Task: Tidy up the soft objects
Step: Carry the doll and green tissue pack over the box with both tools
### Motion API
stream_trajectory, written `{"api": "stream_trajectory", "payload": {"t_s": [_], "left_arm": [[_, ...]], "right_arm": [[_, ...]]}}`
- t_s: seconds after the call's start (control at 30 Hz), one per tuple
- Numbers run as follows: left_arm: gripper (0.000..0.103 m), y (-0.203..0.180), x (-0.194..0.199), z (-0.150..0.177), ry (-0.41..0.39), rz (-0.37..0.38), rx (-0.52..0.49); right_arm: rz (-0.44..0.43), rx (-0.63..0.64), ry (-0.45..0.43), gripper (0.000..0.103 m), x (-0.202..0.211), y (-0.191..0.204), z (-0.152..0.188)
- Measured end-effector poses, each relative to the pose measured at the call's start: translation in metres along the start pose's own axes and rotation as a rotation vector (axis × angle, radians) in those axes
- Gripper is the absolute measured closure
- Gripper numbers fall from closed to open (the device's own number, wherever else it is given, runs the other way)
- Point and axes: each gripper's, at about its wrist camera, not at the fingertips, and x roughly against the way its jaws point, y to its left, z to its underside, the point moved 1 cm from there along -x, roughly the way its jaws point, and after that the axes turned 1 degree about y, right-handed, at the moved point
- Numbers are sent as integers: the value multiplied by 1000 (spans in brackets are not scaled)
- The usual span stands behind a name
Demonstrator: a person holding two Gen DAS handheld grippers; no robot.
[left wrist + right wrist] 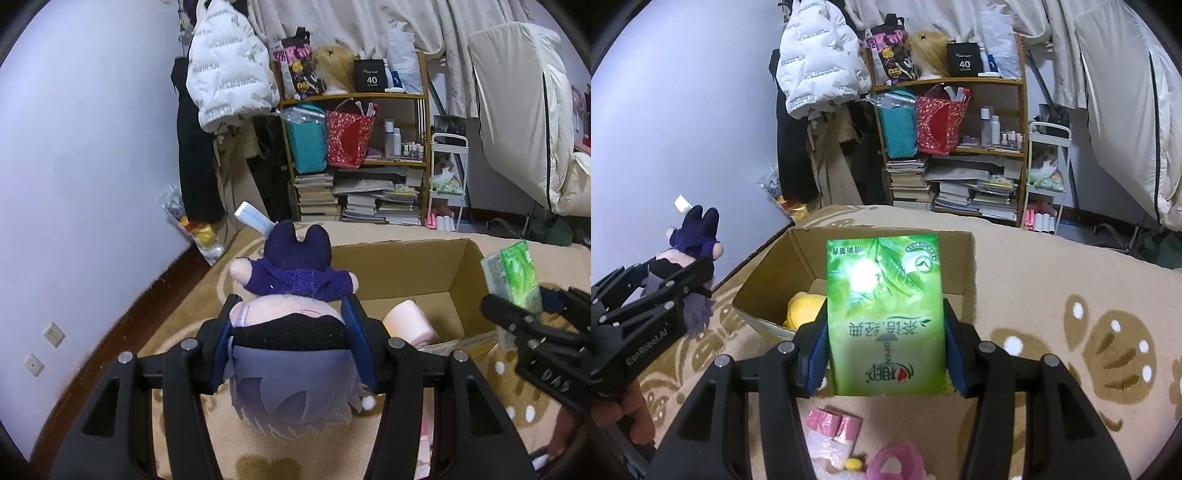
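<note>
My left gripper (291,321) is shut on a plush doll (291,354) with grey-lilac hair and a purple outfit, held above the blanket to the left of an open cardboard box (458,269). The same doll (690,254) and left gripper (670,295) show at the left of the right wrist view. My right gripper (884,332) is shut on a green tissue pack (884,314), held over the near edge of the box (775,273). That pack (513,277) and right gripper (524,314) appear at the right of the left wrist view. A pink roll (408,321) and a yellow plush (803,308) lie inside the box.
The box sits on a beige patterned blanket (1052,295). Small pink packs (834,424) and a pink plush (897,461) lie on the blanket near me. A crowded wooden shelf (354,147), a hanging white jacket (225,74) and a white cart (448,177) stand behind.
</note>
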Motion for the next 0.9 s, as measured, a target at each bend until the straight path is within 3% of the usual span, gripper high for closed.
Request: {"api": "stream_trajectory", "payload": {"t_s": [0.43,0.9], "left_arm": [[49,7,-36,-1,53,4,-2],[48,-18,-58,-5,87,87,-12]], "right_arm": [[-21,-22,17,47,-32,0,-6],[-26,-41,6,47,-55,-8,-16]]}}
